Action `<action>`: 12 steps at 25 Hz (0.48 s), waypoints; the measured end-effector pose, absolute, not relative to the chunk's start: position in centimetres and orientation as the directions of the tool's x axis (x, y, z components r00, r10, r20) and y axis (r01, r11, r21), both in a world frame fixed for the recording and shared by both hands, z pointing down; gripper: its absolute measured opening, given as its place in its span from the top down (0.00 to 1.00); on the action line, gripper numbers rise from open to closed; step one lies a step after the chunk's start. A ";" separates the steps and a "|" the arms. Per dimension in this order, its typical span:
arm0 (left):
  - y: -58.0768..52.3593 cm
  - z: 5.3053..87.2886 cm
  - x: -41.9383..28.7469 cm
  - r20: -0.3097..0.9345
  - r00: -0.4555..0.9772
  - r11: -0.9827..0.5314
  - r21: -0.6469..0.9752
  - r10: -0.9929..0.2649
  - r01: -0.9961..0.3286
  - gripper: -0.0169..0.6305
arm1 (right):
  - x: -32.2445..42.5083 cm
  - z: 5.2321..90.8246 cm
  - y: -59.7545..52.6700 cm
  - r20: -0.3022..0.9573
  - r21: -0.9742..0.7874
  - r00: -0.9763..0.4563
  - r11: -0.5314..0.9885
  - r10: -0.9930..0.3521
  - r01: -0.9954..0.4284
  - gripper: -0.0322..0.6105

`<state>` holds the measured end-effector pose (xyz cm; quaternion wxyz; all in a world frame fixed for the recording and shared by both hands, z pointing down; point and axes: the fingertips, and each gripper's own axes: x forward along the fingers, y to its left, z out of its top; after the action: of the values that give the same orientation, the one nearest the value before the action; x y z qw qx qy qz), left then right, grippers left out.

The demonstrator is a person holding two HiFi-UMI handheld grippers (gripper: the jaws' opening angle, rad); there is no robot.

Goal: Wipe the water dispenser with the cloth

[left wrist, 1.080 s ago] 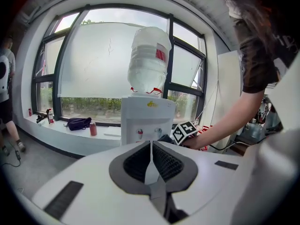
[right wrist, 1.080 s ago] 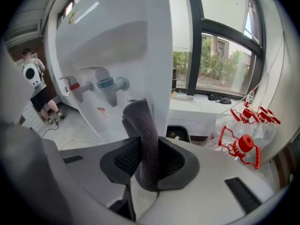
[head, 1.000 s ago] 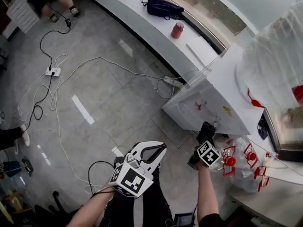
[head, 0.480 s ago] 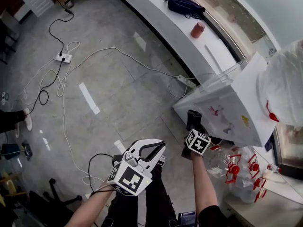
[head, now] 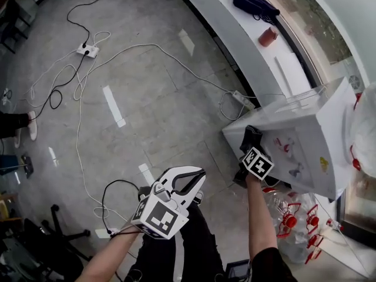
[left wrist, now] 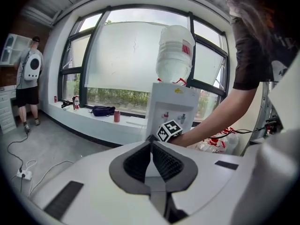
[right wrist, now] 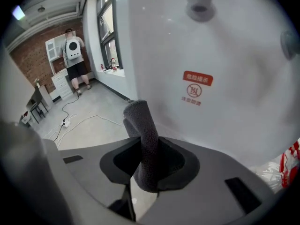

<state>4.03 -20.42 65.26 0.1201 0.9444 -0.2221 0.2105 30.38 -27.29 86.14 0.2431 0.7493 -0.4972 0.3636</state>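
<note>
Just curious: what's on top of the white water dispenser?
An upturned clear water bottle with a red label stands on the water dispenser. Its mouth is hidden where it enters the top.

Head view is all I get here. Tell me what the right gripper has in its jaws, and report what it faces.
Observer: The right gripper is shut on a dark grey cloth, which stands up out of the jaws in a folded roll.
Operator: Now say what is in front of it.
Observer: The water dispenser's white front panel fills its view, with a small red label up and to the right of the cloth. I cannot tell whether the cloth touches the panel.
Operator: Check the left gripper too.
Observer: The left gripper has its jaws together with nothing between them.
</note>
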 end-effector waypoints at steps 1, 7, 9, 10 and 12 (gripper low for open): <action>-20.4 65.5 4.0 0.451 0.811 -0.869 0.138 -0.372 -0.475 0.94 | 31.0 86.1 -27.1 0.786 -0.006 0.251 -0.412 -0.566 -0.911 0.79; -20.0 66.0 4.2 0.445 0.816 -0.864 0.160 -0.369 -0.477 0.94 | 34.4 85.7 -24.2 0.791 -0.026 0.299 -0.518 -0.533 -0.855 0.78; -20.0 65.7 4.5 0.437 0.823 -0.867 0.165 -0.363 -0.470 0.94 | 35.7 85.5 -22.7 0.796 -0.006 0.326 -0.545 -0.510 -0.838 0.78; -19.9 65.5 4.7 0.432 0.827 -0.869 0.168 -0.360 -0.466 0.94 | 36.4 85.5 -21.9 0.799 0.006 0.338 -0.557 -0.497 -0.831 0.78; -19.8 65.3 5.0 0.425 0.833 -0.873 0.169 -0.355 -0.458 0.95 | 37.5 85.6 -20.1 0.804 0.029 0.363 -0.579 -0.471 -0.815 0.78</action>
<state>4.98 -19.85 65.27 0.1329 0.9480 -0.2142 0.1942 37.53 -20.07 85.55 0.2180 0.7962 -0.4039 0.3942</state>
